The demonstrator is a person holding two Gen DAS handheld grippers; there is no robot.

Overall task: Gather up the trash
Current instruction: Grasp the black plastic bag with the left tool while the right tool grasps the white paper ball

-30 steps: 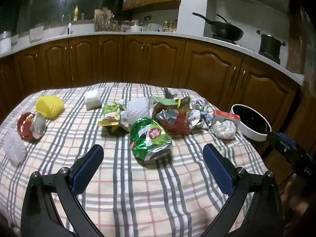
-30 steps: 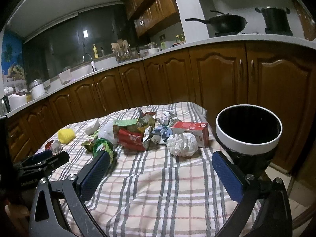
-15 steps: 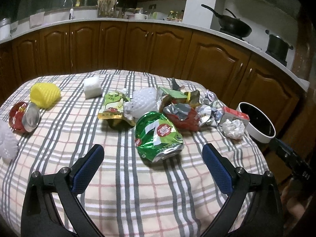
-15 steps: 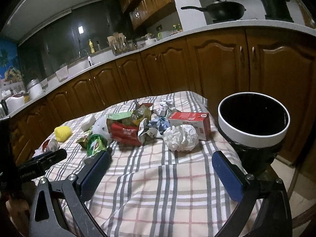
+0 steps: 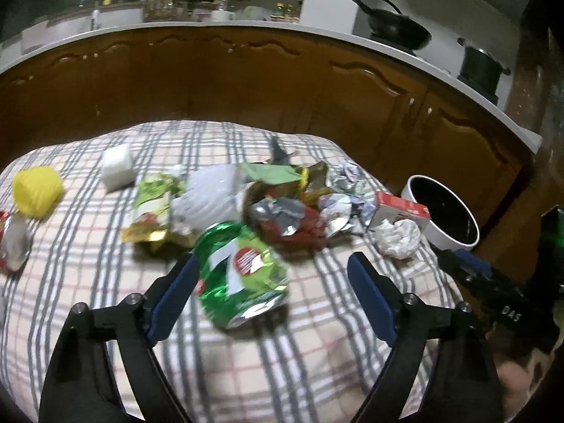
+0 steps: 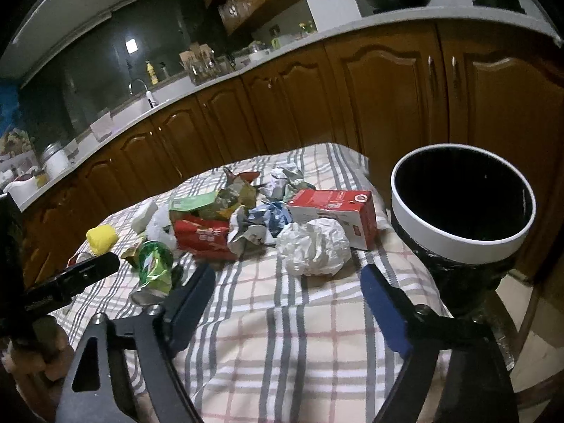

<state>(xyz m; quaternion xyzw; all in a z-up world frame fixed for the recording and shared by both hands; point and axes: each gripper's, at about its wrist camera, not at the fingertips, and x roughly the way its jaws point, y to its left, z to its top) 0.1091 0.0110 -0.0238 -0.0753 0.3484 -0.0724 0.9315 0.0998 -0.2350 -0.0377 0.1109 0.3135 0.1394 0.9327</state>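
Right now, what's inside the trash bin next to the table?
The trash bin shows only a dark interior below its white rim; no trash is visible in it. The bottom is too dark to make out, so something lying deep inside can't be ruled out.

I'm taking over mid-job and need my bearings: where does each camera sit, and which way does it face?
Left wrist: on the left hand-held gripper, angled down at the crushed green can; jaws closing around it, not yet pressing.
Right wrist: on the right hand-held gripper, facing the crumpled white paper and trash bin; jaws closing, empty.
Shared: checked tablecloth, can, paper, bin; each sees the other gripper.
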